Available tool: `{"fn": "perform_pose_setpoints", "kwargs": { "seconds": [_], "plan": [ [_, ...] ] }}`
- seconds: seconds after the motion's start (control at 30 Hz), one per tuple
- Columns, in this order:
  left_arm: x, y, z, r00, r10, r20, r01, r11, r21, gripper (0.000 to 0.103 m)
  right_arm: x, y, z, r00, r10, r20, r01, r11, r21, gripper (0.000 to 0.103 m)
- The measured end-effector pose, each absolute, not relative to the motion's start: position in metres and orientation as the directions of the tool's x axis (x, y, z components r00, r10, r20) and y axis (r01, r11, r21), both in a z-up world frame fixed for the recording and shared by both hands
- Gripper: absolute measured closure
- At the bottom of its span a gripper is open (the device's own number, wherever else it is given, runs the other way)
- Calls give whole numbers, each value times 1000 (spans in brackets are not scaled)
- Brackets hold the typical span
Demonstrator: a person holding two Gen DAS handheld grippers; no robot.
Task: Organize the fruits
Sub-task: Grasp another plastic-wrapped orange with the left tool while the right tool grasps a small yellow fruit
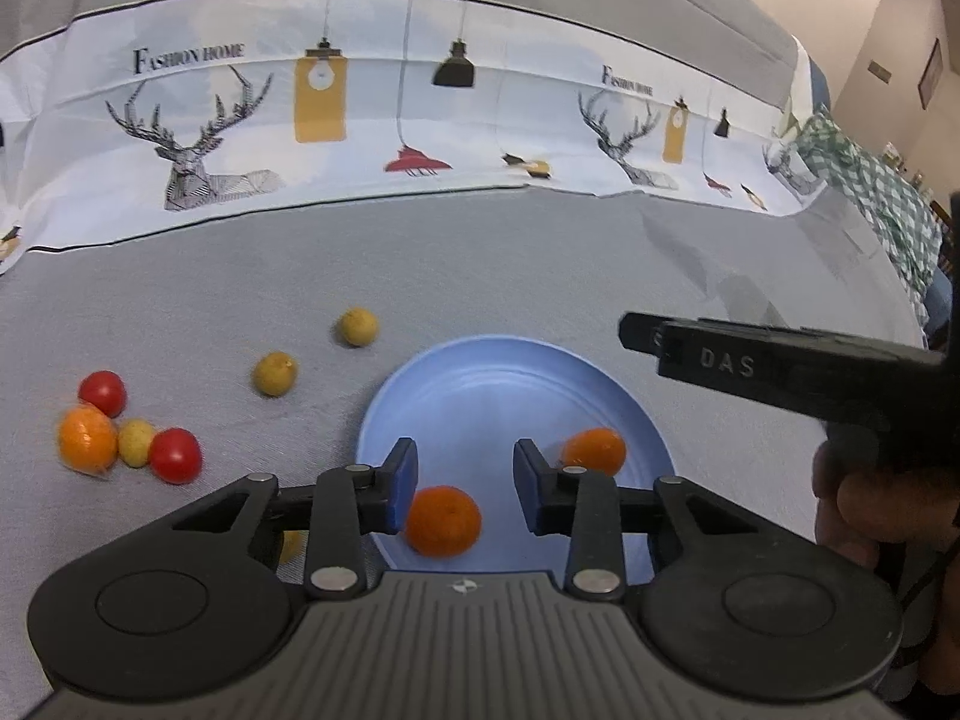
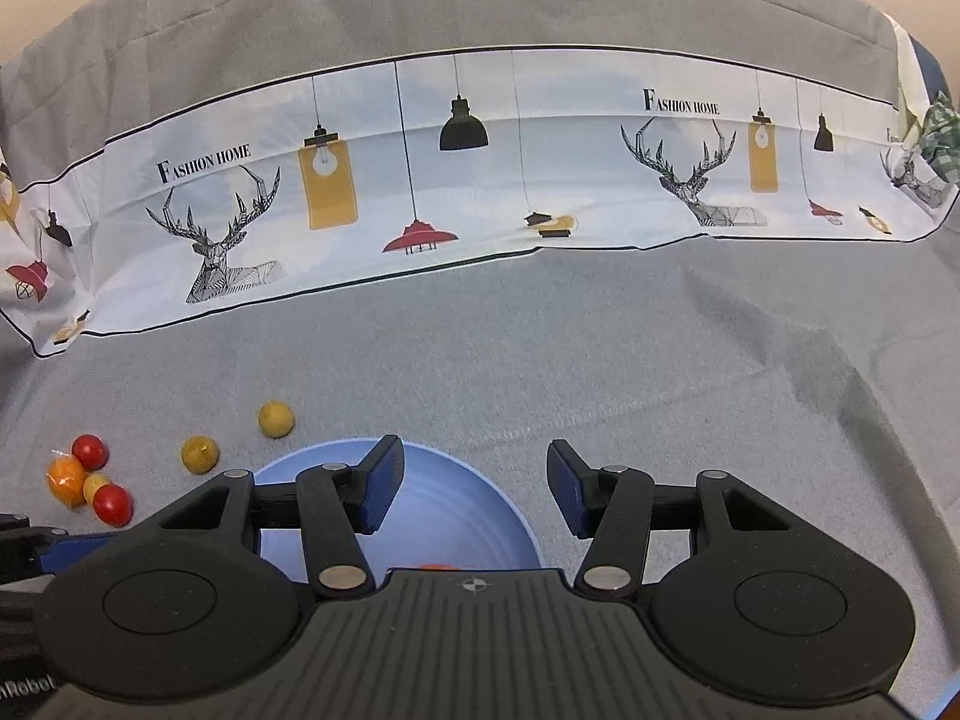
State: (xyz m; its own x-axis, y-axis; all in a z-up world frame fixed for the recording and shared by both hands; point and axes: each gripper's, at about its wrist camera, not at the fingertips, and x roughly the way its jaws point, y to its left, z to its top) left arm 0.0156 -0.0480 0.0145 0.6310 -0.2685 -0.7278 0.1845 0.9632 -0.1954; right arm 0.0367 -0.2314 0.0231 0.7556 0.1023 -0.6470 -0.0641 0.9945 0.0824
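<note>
A blue plate [image 1: 480, 384] lies on the grey cloth and holds two oranges, one [image 1: 443, 521] at its near edge and one [image 1: 594, 450] to the right. My left gripper [image 1: 465, 480] is open and empty, hovering over the near orange. Left of the plate lie two red tomatoes [image 1: 103, 392] [image 1: 174, 455], a wrapped orange [image 1: 87, 438], and several yellow-brown fruits [image 1: 275, 373] [image 1: 357, 327]. My right gripper [image 2: 474, 489] is open and empty above the plate [image 2: 444, 516]; it shows at right in the left wrist view [image 1: 636, 333].
A printed cloth with deer and lamps [image 1: 360, 114] lies across the back. A green checked cloth [image 1: 870, 180] sits at the far right. Another yellow fruit [image 1: 293, 545] peeks out under my left gripper.
</note>
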Motion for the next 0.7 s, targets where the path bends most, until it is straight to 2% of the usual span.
{"fn": "perform_pose_setpoints", "kwargs": {
  "seconds": [0.07, 0.17, 0.27, 0.7],
  "plan": [
    [17, -42, 17, 641, -258, -723, 167, 966, -197, 69, 37, -230, 24, 759, 107, -642, -66, 994, 87, 52],
    [22, -31, 21, 652, -241, -719, 137, 970, -201, 70, 38, -227, 25, 763, 121, -635, -78, 992, 95, 66],
    [28, -16, 27, 662, -223, -716, 99, 972, -211, 73, 38, -219, 27, 766, 147, -626, -102, 989, 108, 74],
    [61, 128, 28, 643, -161, -748, -278, 862, -424, 74, 64, -166, 44, 754, 280, -594, -205, 960, 192, 76]
  ]
}}
